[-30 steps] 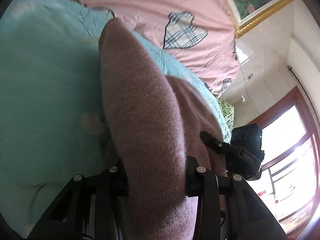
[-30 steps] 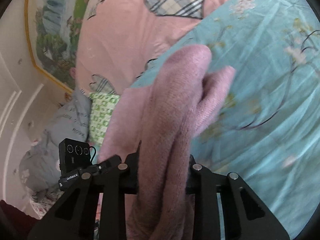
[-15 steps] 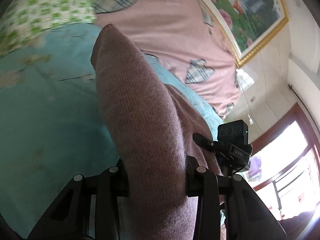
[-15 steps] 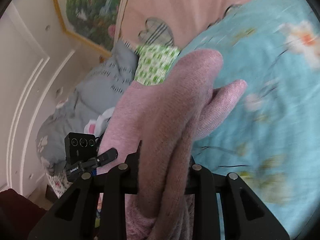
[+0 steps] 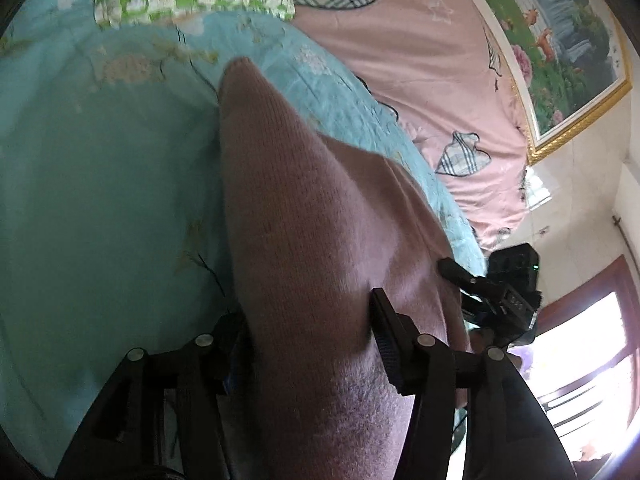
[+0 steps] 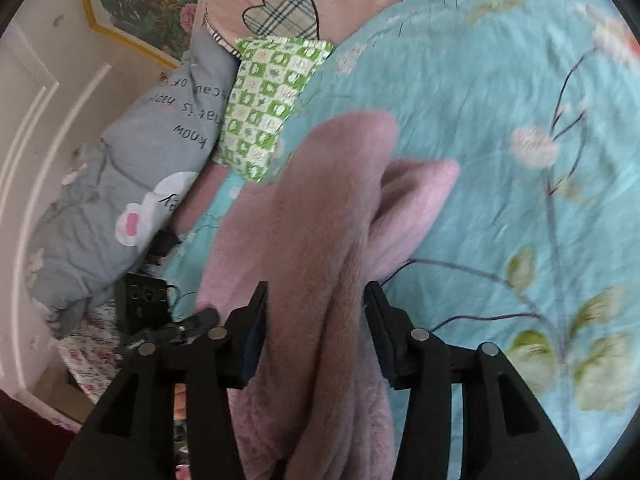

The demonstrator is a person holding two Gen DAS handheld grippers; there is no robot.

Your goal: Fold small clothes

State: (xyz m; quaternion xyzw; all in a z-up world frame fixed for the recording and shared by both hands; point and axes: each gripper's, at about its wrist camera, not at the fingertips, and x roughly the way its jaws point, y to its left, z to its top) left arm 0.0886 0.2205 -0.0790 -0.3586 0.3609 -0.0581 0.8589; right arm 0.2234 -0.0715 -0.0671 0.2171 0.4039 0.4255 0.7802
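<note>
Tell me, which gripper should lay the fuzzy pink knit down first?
Probably the right gripper. Its bunched part of the fuzzy pink knit garment has a loose flap hanging over the blue flowered bedspread. The left gripper clamps one smooth, taut fold.

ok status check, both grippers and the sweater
Left gripper shut on sweater. Right gripper shut on it too. Sweater bunched, held over the blue quilt. Nothing in the way.

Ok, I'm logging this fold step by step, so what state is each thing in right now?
left gripper: shut on the pink knit garment.
right gripper: shut on the same garment.
pink knit garment: bunched, held up between both grippers above the blue floral bedspread.
green checked pillow: lying at the bedspread's edge.
</note>
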